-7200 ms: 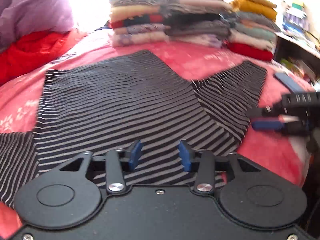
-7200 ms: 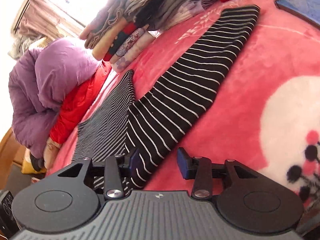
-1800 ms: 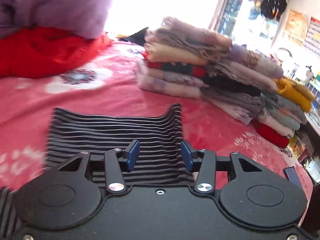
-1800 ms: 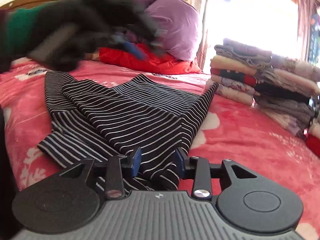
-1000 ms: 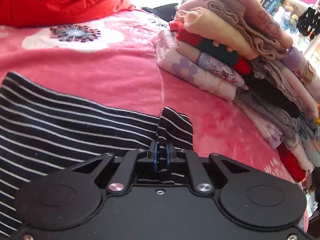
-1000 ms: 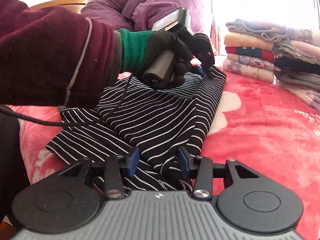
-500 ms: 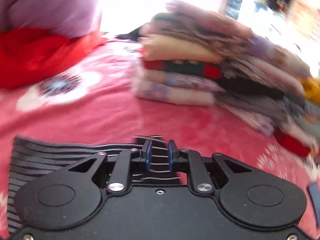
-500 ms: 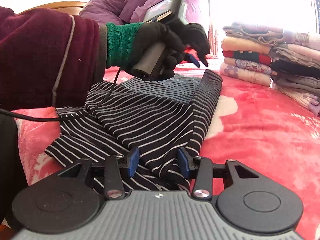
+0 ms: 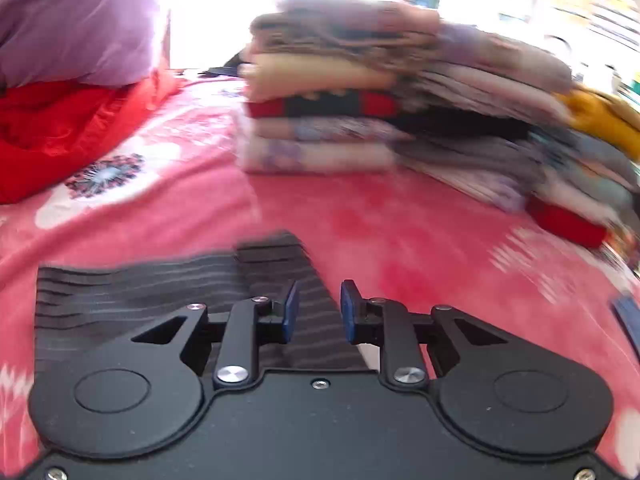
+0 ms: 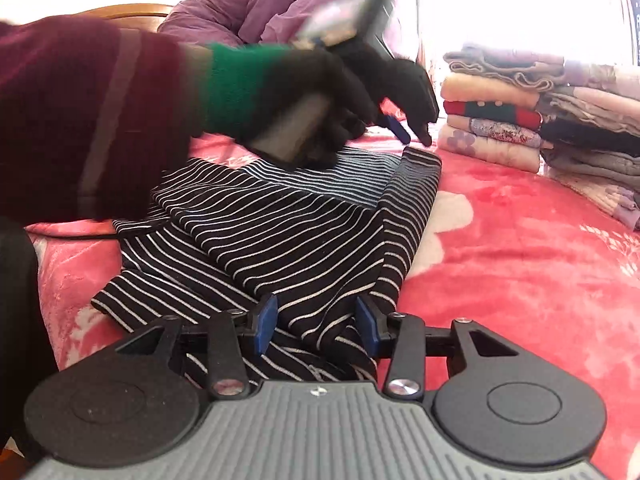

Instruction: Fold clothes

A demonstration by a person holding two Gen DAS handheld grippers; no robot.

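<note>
The black white-striped knit garment [image 10: 288,240] runs lengthwise away from the right tongs [image 10: 316,326], parted astride its near fold; left tongs [image 9: 318,312], just opening, hover empty over its far corner.

— What do we make of the striped garment [image 10: 280,240]?
— We read it as thin knit cloth, matt, black with fine pale lines. The blanket [image 10: 520,264] under it looks plush and fuzzy, pink fleece.
— And the tools?
— We see matt black plastic on the left gripper [image 9: 318,312], bright metal screw heads, smooth blue pads [image 9: 291,312]. The right gripper [image 10: 316,324] has a ribbed grey plastic top.
— The hand [image 10: 320,92]?
— We see a black knit glove with a green ribbed cuff; the sleeve [image 10: 88,116] is maroon velvety cloth. The folded stack [image 10: 520,128] looks soft, some of it fleecy.
</note>
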